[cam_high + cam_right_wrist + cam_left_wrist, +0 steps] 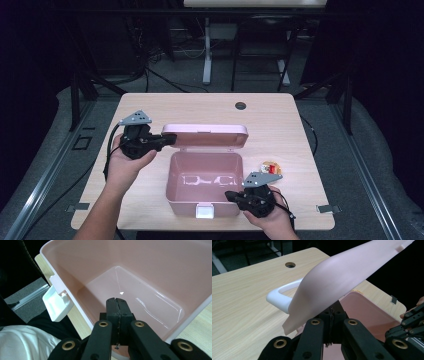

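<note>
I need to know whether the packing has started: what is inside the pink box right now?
Nothing lies inside the pink box: its glossy floor shows bare. The right tool, jaws shut, points into it and hides a small strip of the near floor. A small colourful item lies outside, on the table.

Closed fingers (117,305) hang over the open pink box (140,272), white latch (56,303) beside

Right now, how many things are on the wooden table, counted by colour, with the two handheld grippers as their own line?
Pink: 1, the open pink plastic box with its raised lid
Mixed red, yellow and white: 1, a small toy-like item, too small to identify
Black: 2, the left gripper and right gripper, both shut
Total: 4
</note>
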Motion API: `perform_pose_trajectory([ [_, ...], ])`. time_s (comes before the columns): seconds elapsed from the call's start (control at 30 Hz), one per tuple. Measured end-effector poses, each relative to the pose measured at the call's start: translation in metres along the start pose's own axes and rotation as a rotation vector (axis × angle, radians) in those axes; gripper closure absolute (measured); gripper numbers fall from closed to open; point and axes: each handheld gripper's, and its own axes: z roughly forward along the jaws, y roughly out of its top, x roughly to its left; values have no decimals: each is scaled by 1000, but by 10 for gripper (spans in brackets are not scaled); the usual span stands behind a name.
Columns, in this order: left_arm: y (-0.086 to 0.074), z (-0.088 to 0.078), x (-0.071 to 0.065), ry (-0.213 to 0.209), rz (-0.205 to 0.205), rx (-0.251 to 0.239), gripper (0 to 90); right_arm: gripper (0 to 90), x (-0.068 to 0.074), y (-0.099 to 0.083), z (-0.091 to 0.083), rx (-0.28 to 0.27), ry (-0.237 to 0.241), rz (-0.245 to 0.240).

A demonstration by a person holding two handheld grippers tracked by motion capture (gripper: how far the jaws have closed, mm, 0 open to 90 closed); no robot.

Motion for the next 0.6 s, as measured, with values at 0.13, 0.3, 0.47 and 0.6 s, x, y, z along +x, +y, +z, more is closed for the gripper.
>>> perform_pose_trajectory([
  [0.13,0,1,1,2,-5,2,896,900,-1,0,0,-1,5,4],
  [0.3,0,0,3,4,-5,3,896,900,-1,0,0,-3,6,5],
  [0.47,1,1,5,10,-14,4,896,900,-1,0,0,-4,7,5],
  [0.6,0,4,8,15,-18,4,896,900,-1,-1,0,-4,9,6],
])
